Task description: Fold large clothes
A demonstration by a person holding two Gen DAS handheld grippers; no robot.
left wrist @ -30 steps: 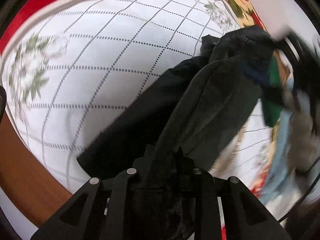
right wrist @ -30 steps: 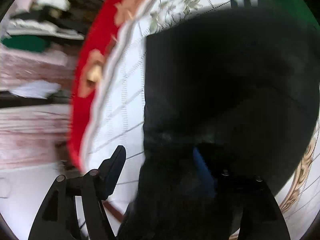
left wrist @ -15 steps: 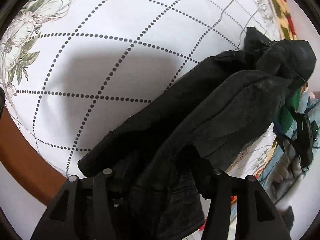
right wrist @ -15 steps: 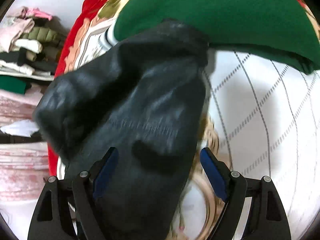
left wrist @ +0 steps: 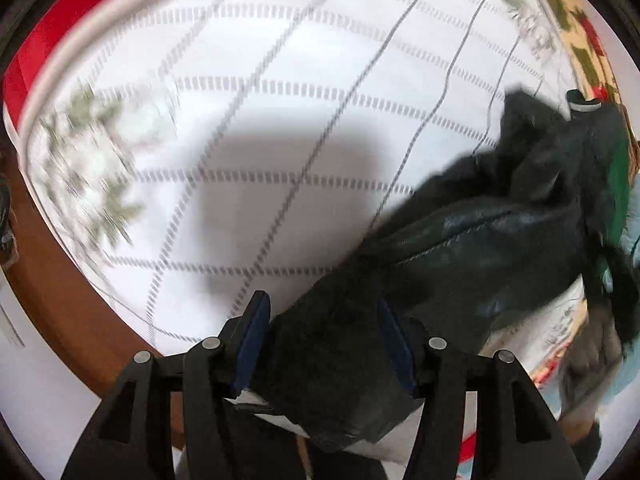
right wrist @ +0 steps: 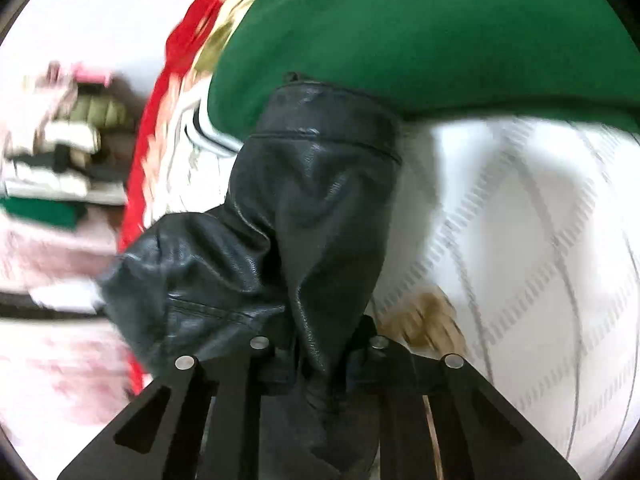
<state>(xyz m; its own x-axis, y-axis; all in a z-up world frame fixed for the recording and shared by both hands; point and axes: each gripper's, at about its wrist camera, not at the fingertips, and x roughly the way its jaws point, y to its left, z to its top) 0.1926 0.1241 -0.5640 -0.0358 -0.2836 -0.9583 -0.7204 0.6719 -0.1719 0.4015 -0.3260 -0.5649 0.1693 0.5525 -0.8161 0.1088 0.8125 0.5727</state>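
Fingers (left wrist: 256, 332) of the left gripper (left wrist: 322, 344) stand apart in the left wrist view, with a thick bundle of the black jacket (left wrist: 480, 248) lying between them; I cannot tell if the pads really press it. From there the jacket stretches to the right, above the white bedcover (left wrist: 260, 100) with dotted lines.

Seen from the right wrist, the right gripper (right wrist: 320, 354) is closed tightly on a pinched fold of the jacket (right wrist: 304, 208), which hangs in front of a green garment (right wrist: 420, 28). A pile of clothes (right wrist: 60, 152) lies at the far left.

I judge the jacket to be leather-like: heavy, rather stiff, with a smooth, slippery surface. A thick seam or hem seems the safest place to hold it.
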